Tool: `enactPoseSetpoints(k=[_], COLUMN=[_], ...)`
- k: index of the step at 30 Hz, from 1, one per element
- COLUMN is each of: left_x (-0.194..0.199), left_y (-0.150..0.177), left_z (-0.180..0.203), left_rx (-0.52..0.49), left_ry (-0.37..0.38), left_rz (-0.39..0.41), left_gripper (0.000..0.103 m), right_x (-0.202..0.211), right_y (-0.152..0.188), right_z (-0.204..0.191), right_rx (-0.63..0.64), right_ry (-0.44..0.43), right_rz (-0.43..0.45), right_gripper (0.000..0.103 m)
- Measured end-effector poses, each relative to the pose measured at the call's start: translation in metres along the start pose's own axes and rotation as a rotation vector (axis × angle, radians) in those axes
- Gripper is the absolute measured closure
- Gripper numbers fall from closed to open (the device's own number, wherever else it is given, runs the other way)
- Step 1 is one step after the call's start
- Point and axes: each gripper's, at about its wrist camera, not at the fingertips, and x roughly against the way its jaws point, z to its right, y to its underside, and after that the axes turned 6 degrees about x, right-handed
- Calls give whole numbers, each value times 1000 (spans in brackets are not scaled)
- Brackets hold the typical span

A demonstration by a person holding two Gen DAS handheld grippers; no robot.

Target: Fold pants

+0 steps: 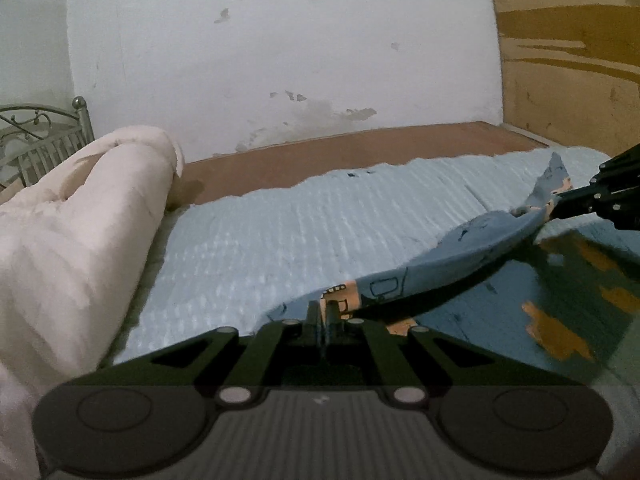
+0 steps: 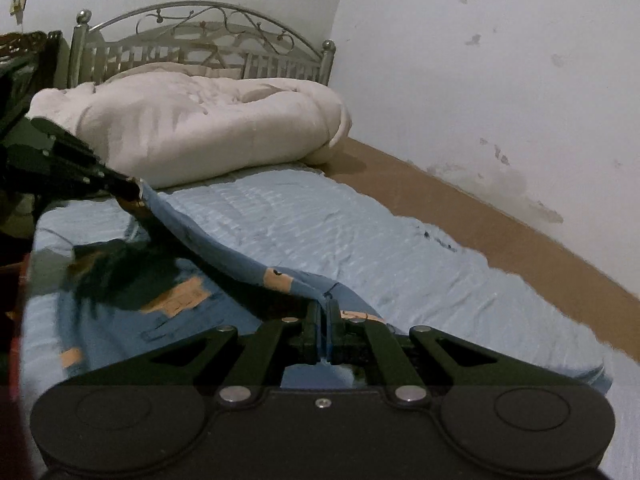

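The pants (image 1: 452,264) are blue with orange printed patches. They hang stretched between my two grippers above the light blue sheet (image 1: 280,232). My left gripper (image 1: 324,308) is shut on one end of the pants' edge. My right gripper (image 2: 324,312) is shut on the other end of the same edge (image 2: 224,248). In the left wrist view the right gripper (image 1: 560,202) shows at the right, pinching the fabric. In the right wrist view the left gripper (image 2: 134,188) shows at the left, pinching the fabric. The rest of the pants (image 2: 132,300) drapes down onto the sheet below.
A bulky white comforter (image 2: 200,128) lies bunched at the head of the bed by the metal headboard (image 2: 200,40). A brown strip of bare bed base (image 2: 500,236) runs along the white wall. A wooden board (image 1: 568,60) stands at the far right.
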Motion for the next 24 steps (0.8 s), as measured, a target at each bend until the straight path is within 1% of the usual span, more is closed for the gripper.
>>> enactPoseSetpoints(k=[5, 11, 18, 22, 24], left_x=[12, 25, 37, 38, 35], left_y=[29, 54, 61, 72, 78], left_z=[13, 24, 25, 27, 27], left_rx=[10, -23, -79, -121, -126], left_ry=[-8, -32, -21, -22, -19], left_rz=[-4, 12, 38, 24, 4], left_gripper=[103, 103, 103, 103, 103], right_x=[23, 38, 56, 69, 71], right_y=[25, 48, 54, 56, 59], right_z=[-22, -46, -62, -68, -73], right_rx=[-60, -111, -109, -112, -109], right_ry=[4, 27, 46, 49, 43], right_rz=[-22, -37, -19, -9, -22], right_gripper=[103, 103, 103, 103, 103])
